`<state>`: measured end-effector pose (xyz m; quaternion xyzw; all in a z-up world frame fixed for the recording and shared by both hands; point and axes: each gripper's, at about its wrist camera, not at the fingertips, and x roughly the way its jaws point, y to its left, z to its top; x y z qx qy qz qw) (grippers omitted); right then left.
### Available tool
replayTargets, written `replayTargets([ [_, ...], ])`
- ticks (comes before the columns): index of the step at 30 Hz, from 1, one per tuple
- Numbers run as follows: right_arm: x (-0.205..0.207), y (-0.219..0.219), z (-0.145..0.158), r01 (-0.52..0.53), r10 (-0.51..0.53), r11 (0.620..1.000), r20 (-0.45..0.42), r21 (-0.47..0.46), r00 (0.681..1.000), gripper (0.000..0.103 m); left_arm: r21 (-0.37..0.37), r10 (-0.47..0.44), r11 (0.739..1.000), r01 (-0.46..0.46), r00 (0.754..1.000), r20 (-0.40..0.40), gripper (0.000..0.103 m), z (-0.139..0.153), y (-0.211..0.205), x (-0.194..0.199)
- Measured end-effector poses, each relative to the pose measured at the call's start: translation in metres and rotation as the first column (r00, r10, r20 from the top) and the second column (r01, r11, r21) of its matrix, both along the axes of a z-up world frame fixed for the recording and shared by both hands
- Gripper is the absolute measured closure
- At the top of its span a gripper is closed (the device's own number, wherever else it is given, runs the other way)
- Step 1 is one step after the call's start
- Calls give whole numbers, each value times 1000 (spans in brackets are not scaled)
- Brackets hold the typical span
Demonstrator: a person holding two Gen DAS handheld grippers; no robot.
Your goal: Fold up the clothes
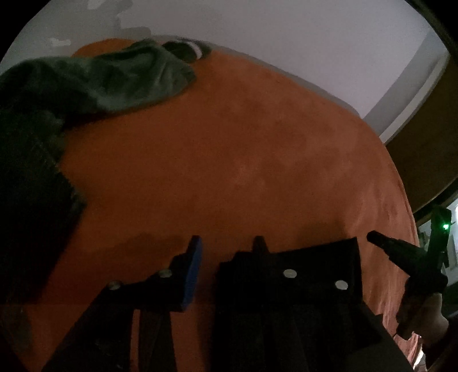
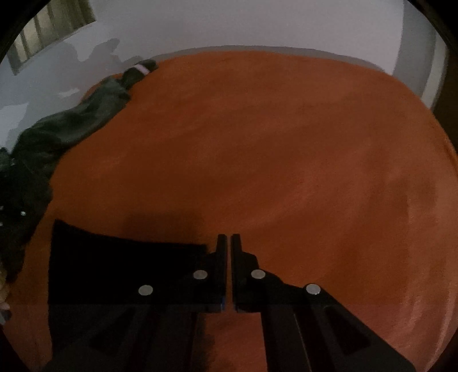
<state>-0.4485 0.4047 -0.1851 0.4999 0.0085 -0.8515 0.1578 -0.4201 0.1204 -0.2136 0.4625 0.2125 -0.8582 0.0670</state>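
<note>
A dark green garment point(image 1: 94, 83) lies crumpled at the far left of an orange bedspread point(image 1: 229, 160); it also shows in the right wrist view point(image 2: 71, 126), with a white-striped cuff point(image 2: 141, 68) at its far end. A black cloth point(image 1: 315, 271) lies under my left gripper point(image 1: 227, 243), whose fingers stand apart and empty. The same black cloth point(image 2: 114, 263) sits left of my right gripper point(image 2: 228, 239), whose fingers are nearly together with nothing seen between them. The right gripper also shows in the left wrist view point(image 1: 375, 237).
A pale wall point(image 2: 257, 25) runs behind the bed. A window with bars point(image 2: 51, 28) is at upper left. A dark wooden panel point(image 1: 423, 148) stands at the right. Another dark cloth point(image 1: 31, 214) lies at the left edge.
</note>
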Motion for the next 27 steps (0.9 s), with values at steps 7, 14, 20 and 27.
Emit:
replayTargets([
  [7,2,-33,-13,-90,89,995,32,34,996,58,-40,-94,994,101,984,150,49,-28,43,-20],
  [14,-9,-34,-22,-58,58,997,5,58,998,97,7,-9,1000,8,994,106,95,-30,56,-33],
  [20,-14,-27,-11,-51,54,998,-66,41,996,98,-38,-74,996,79,991,110,94,-40,70,-49],
  [27,-59,-6,-33,18,7,991,181,-133,983,86,-43,-90,994,98,983,158,57,-34,64,-36],
])
